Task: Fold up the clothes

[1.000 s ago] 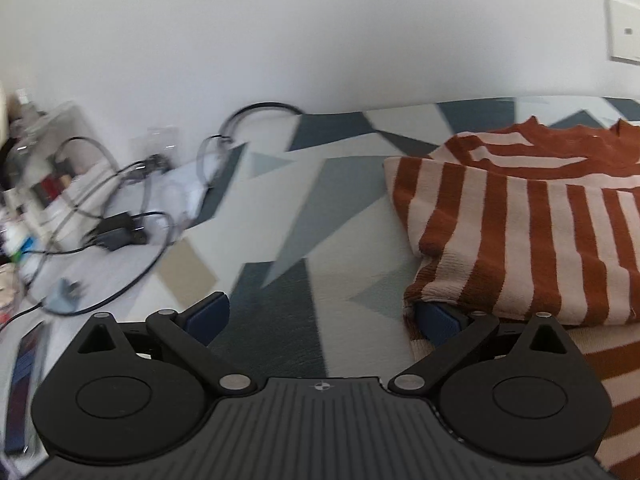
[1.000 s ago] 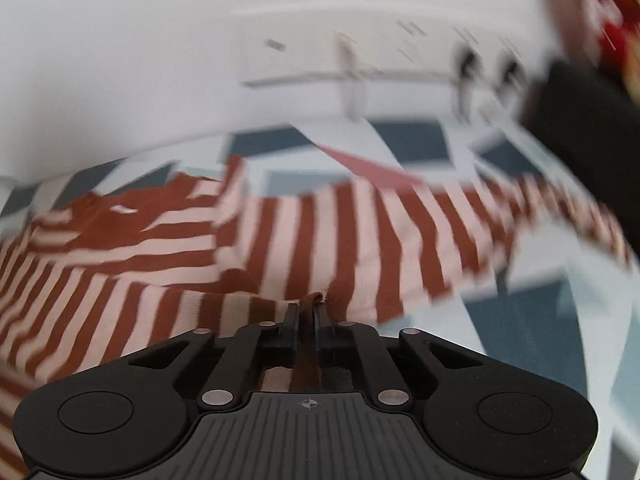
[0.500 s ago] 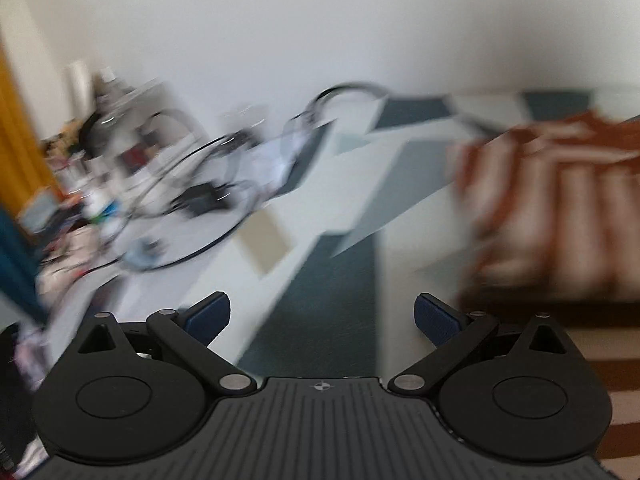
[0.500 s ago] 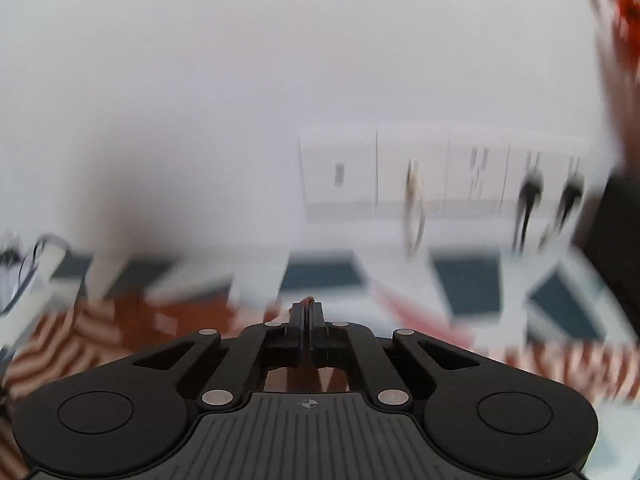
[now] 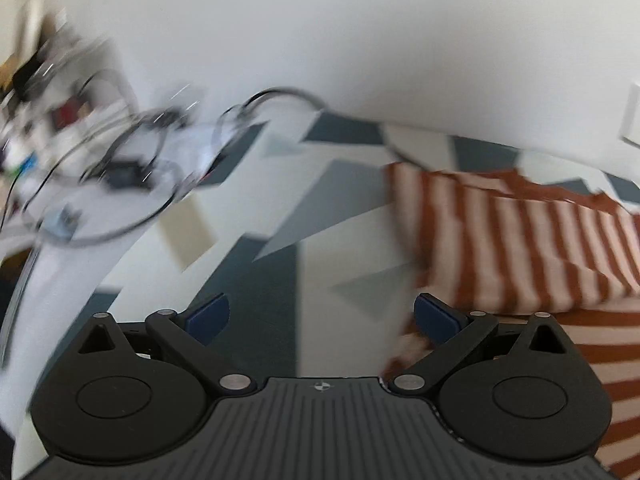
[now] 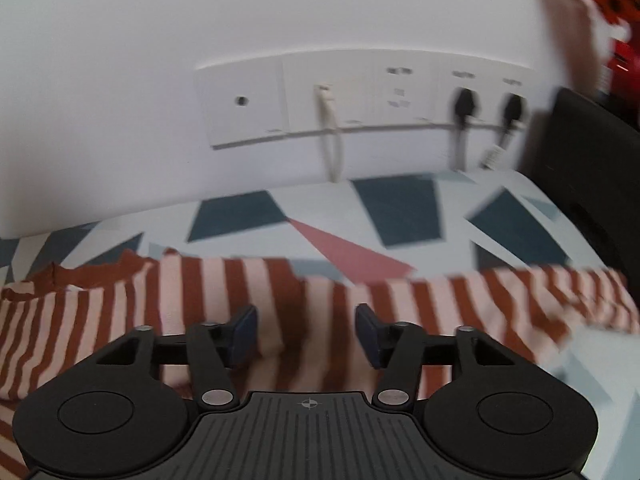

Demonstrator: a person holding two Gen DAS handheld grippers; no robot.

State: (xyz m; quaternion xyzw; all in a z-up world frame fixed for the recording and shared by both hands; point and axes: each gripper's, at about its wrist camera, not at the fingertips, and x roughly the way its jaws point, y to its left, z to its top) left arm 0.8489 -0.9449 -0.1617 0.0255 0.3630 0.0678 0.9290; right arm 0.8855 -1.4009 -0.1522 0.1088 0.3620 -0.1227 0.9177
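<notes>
Since a second earlier the right gripper (image 6: 306, 332) had let go, its jaws opening over the rust-and-cream striped knit sweater (image 6: 224, 304) laid on the geometric-patterned counter (image 6: 404, 208), seemingly finishing a fold, while the left gripper (image 5: 322, 316) hovered beside it, jaws apart and empty.

Wall sockets (image 6: 360, 96) above geometric cloth (image 6: 404, 208); tangled cables (image 5: 132, 168) at left.

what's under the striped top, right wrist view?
The striped top lies on a geometric-patterned cloth, which shows behind and to the right of it. Whatever the cloth pattern does beneath the top is covered. The right gripper is opening, pads off the fabric.
</notes>
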